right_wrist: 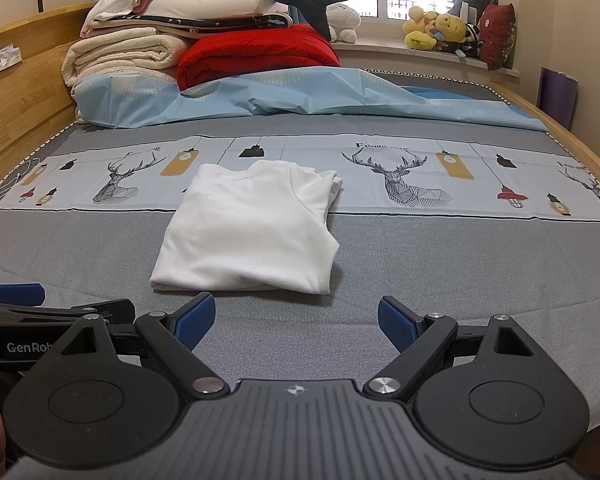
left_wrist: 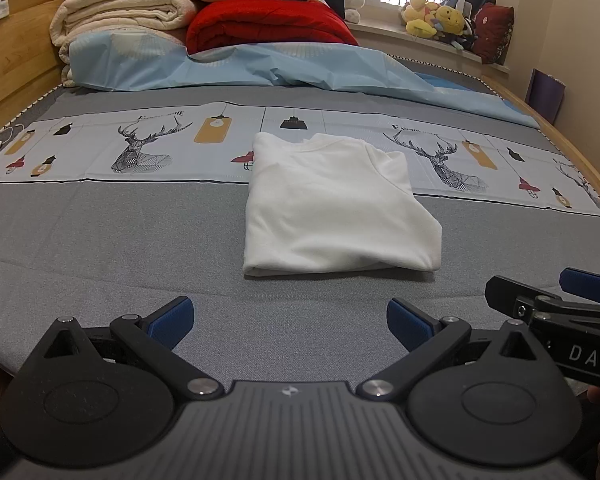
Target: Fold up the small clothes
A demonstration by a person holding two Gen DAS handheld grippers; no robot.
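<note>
Between folded white shirt [left_wrist: 332, 208] and bed edge [left_wrist: 4, 364], bare grey sheet [left_wrist: 100, 248].

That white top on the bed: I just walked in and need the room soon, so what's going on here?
A person is folding small clothes with a handheld gripper in each hand. The white top lies folded into a compact rectangle on the grey bedspread. The left gripper and right gripper are both open, held side by side just short of its near edge, touching nothing. The fold looks done or nearly so.
</note>
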